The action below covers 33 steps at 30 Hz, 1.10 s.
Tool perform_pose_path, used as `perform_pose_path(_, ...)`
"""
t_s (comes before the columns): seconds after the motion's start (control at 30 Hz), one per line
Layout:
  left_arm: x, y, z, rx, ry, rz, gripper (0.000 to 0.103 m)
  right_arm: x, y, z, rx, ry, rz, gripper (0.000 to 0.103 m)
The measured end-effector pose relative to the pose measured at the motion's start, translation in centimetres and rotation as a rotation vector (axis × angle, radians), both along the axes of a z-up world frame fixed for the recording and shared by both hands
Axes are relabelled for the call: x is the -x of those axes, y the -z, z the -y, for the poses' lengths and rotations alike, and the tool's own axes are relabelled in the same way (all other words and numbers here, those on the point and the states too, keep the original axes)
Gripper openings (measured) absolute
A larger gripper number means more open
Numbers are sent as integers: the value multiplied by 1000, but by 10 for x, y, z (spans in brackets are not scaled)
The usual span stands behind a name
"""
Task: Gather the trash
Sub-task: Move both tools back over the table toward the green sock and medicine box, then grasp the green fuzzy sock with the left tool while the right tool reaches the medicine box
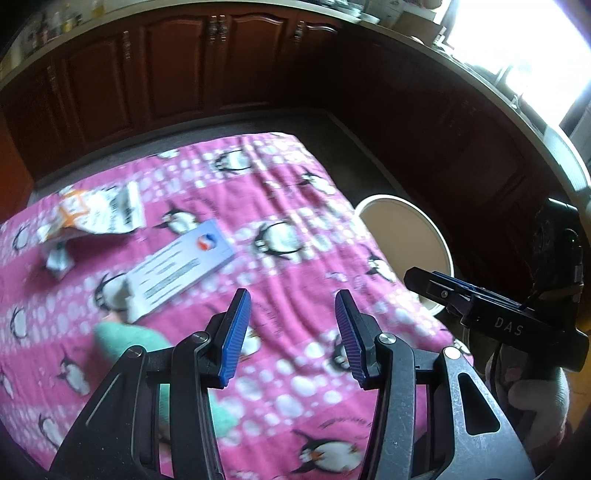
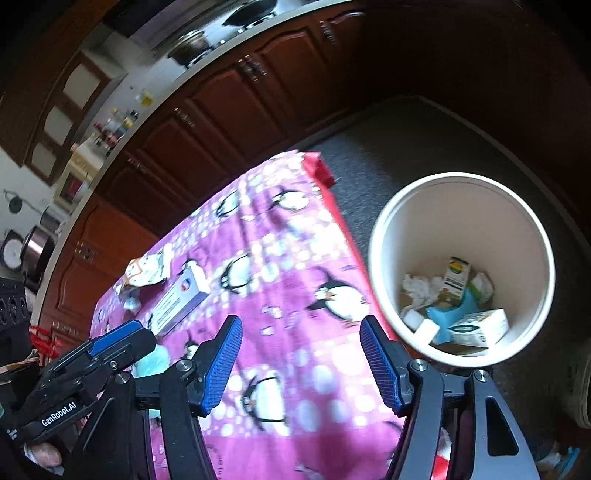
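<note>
On the table's pink penguin cloth point(image 1: 295, 192) lie a flat white and blue box point(image 1: 181, 269), a crumpled white and orange wrapper point(image 1: 96, 218), a small paper scrap point(image 1: 57, 258) and a mint-green item point(image 1: 125, 339). My left gripper point(image 1: 293, 332) hovers open above the cloth, just right of the box, with nothing between its blue pads. My right gripper point(image 2: 301, 365) is open and empty over the table's right edge. Beside that edge stands the white bin point(image 2: 461, 221) on the floor, with boxes, tissue and a blue piece inside. Each gripper shows in the other's view: right point(image 1: 424, 284), left point(image 2: 125, 339).
Dark wooden cabinets point(image 1: 177, 74) under a pale counter curve around the back. Grey carpet point(image 2: 388, 147) covers the floor between table and cabinets. A red under-cloth point(image 2: 321, 170) shows at the table's far corner. Pots sit on a stove point(image 2: 221, 29).
</note>
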<state>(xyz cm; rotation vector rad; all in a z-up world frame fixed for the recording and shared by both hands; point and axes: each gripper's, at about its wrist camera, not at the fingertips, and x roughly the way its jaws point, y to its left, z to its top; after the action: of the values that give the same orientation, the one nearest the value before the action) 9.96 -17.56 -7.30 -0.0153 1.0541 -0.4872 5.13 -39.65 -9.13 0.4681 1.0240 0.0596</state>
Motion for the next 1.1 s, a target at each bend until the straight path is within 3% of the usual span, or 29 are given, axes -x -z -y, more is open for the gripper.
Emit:
perform_pose_path(0.13,3,1,-28,10,-45,-11,54,-3,1,-19,-5,-40,-5,64)
perform_pose_path(0.57,12,18,-105,-4,-194,-72,56,-7,5,-72,-2,-156,-22,68)
perform_pose_path(1.1,12,42,-110,19,-239,-135,57,-8,10,-92,6,-203,-44,70)
